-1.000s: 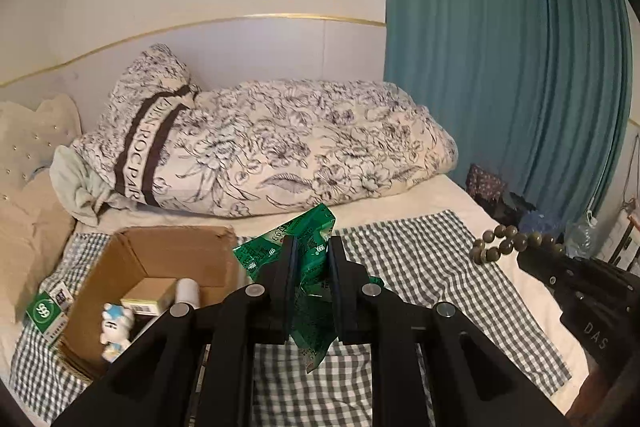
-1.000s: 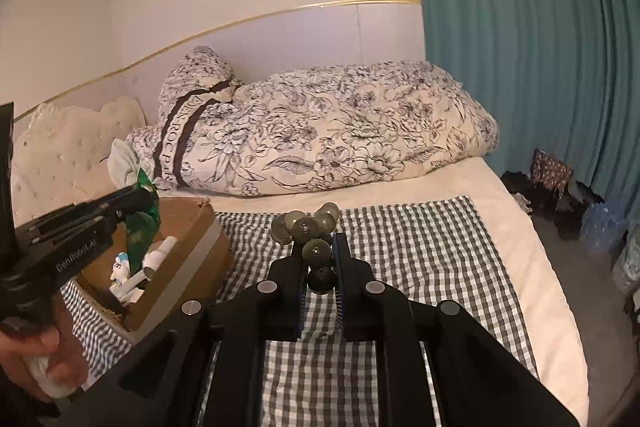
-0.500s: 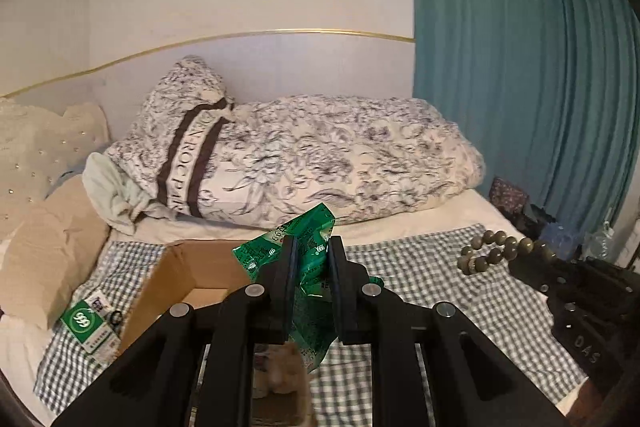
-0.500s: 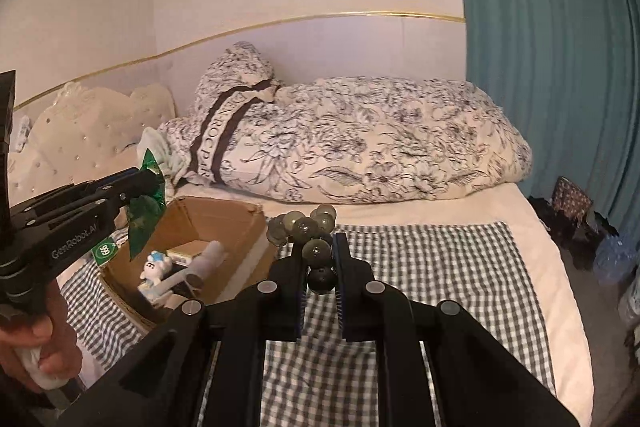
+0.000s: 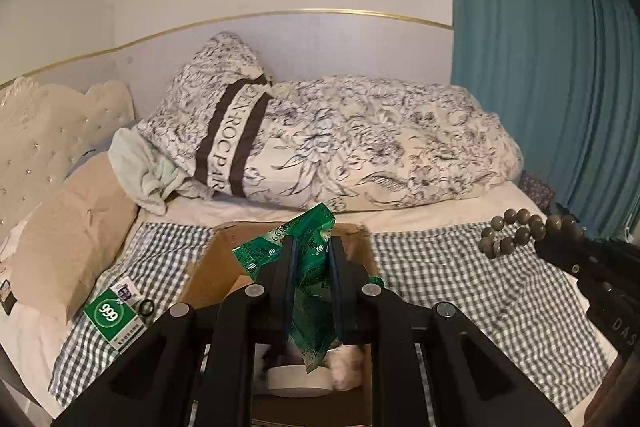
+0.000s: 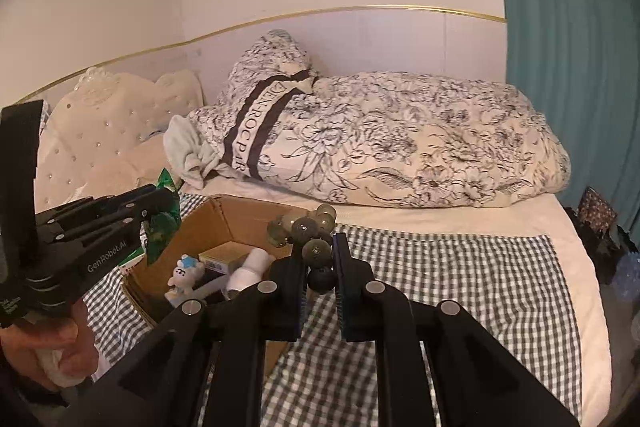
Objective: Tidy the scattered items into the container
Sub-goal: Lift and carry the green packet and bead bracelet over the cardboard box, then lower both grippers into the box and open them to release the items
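Note:
My left gripper is shut on a green foil packet and holds it above the open cardboard box. My right gripper is shut on a dark bead bracelet, held in the air just right of the box. The bracelet also shows in the left wrist view. Inside the box lie a small white figurine, a small yellow carton and a white tube. A green and white 999 medicine box lies on the checked cloth left of the box.
A rolled floral quilt and pillows lie at the back of the bed. A beige cushion sits at the left. Teal curtains hang at the right, with clutter on the floor beyond the bed edge.
Both grippers have moved left toward the box. The left gripper with the packet is now over the box opening; the right gripper with the bracelet has come close to its right side.

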`<state>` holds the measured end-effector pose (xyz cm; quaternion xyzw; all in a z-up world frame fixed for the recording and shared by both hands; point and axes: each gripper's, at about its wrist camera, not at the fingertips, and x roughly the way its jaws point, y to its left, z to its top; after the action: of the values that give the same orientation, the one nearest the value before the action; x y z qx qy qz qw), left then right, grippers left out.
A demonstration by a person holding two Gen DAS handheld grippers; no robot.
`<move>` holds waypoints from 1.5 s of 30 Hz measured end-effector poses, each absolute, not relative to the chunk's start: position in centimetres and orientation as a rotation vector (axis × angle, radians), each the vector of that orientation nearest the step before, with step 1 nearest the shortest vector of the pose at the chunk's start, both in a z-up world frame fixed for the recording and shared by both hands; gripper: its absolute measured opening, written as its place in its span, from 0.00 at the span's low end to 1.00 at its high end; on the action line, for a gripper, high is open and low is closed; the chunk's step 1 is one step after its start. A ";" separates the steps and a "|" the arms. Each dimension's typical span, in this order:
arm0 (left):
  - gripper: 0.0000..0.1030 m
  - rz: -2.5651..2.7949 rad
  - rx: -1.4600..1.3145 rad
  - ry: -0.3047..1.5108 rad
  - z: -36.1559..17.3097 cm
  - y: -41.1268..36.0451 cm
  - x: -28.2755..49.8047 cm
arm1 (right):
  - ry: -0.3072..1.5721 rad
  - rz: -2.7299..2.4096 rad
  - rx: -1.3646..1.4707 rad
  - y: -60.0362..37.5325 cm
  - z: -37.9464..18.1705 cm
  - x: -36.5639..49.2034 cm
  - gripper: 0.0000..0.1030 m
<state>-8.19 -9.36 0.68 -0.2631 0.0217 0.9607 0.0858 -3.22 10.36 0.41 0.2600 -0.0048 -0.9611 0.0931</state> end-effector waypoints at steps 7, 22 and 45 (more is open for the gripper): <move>0.14 2.871 -0.853 0.079 -0.5 -12.0 -10.0 | 0.000 -2.801 0.791 7.4 -0.2 -5.5 0.11; 0.15 2.809 -1.098 0.106 -5.0 -14.5 -14.3 | 0.078 -2.659 0.926 1.9 -4.2 -10.7 0.11; 0.76 2.789 -1.286 0.045 -8.1 -17.1 -16.3 | 0.156 -2.491 1.126 -2.6 -11.1 -15.0 0.12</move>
<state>-16.27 -17.12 -8.10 -0.4186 0.0148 0.9074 0.0351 -15.02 -2.63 -11.11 0.4029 0.0558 -0.8913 0.2005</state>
